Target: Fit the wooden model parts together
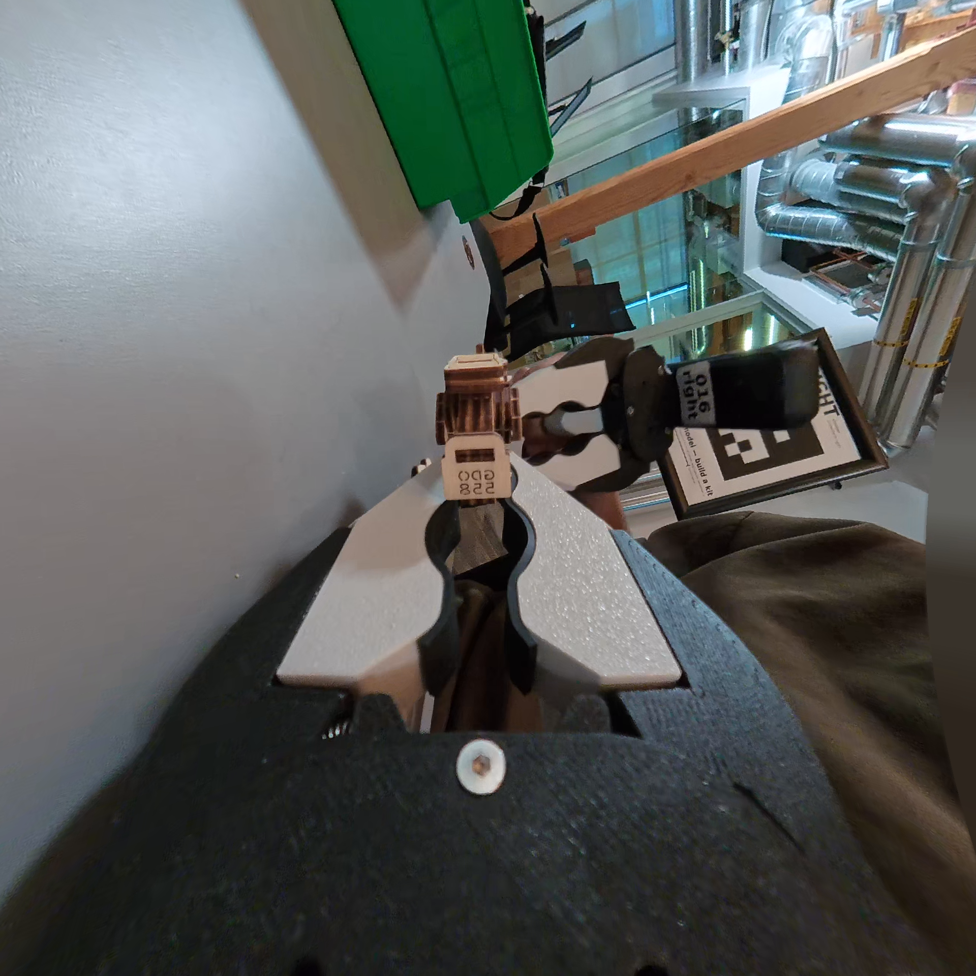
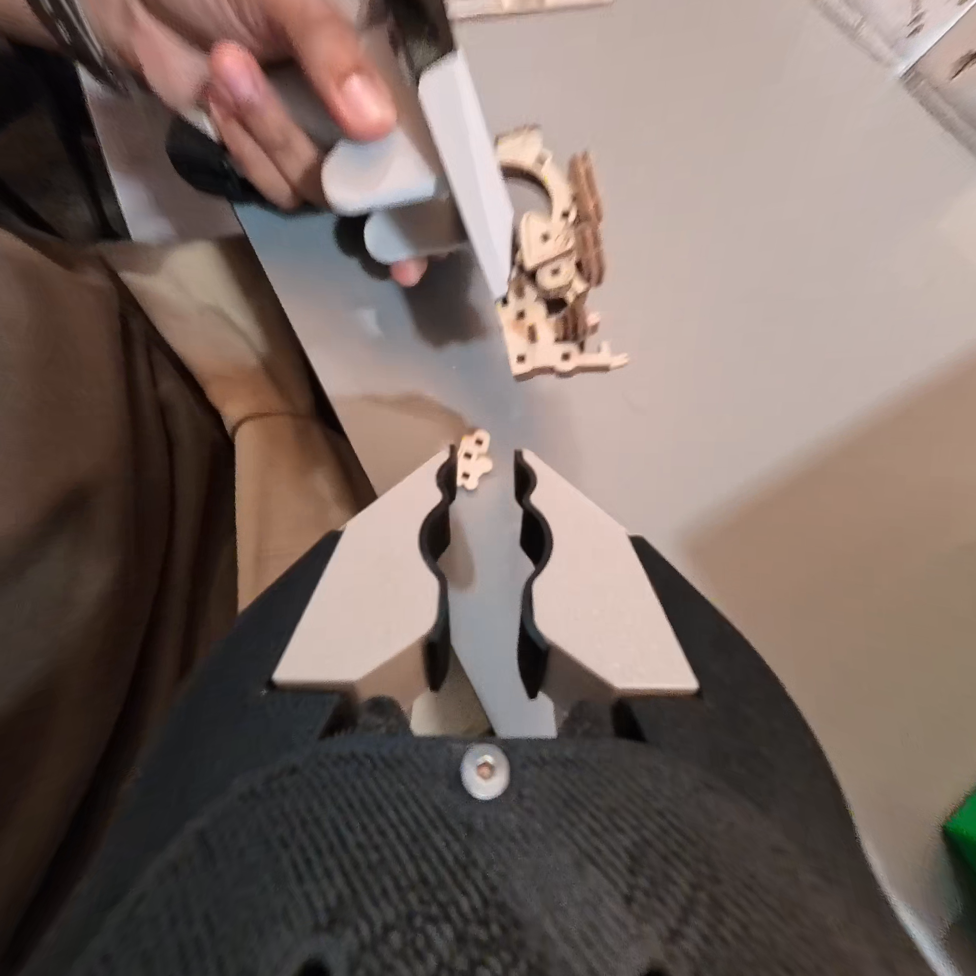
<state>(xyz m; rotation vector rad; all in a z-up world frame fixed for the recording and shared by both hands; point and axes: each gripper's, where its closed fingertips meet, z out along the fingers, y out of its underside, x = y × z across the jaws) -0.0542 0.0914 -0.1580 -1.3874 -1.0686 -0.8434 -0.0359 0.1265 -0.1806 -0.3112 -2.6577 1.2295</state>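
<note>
Between the left gripper's [image 1: 478, 483] pale, grainy fingers sits the wooden model [image 1: 475, 406], a small laser-cut plywood assembly with dark scorched edges, ribbed slats and a flat light tab at its near end. That tab is pinched at the fingertips, the jaws closed down to its width; the wavy black pads behind it stand slightly apart. In the right wrist view the model [image 2: 560, 264] shows as stacked pale plates with square holes, blurred, held above the smooth grey table [image 2: 739, 158], with a hand [image 2: 274, 79] on the left gripper's handle.

At the right gripper [image 2: 485, 465], the jaws are a modest gap apart. A tiny flat wooden part [image 2: 474, 460], lobed and pierced with holes, lies against the left finger's tip; whether it is gripped I cannot tell. Seen from the left wrist view, the right gripper [image 1: 528, 433] is just beside the model.

Farther off stand a green bin [image 1: 465, 95] and a framed card [image 1: 766, 449].
</note>
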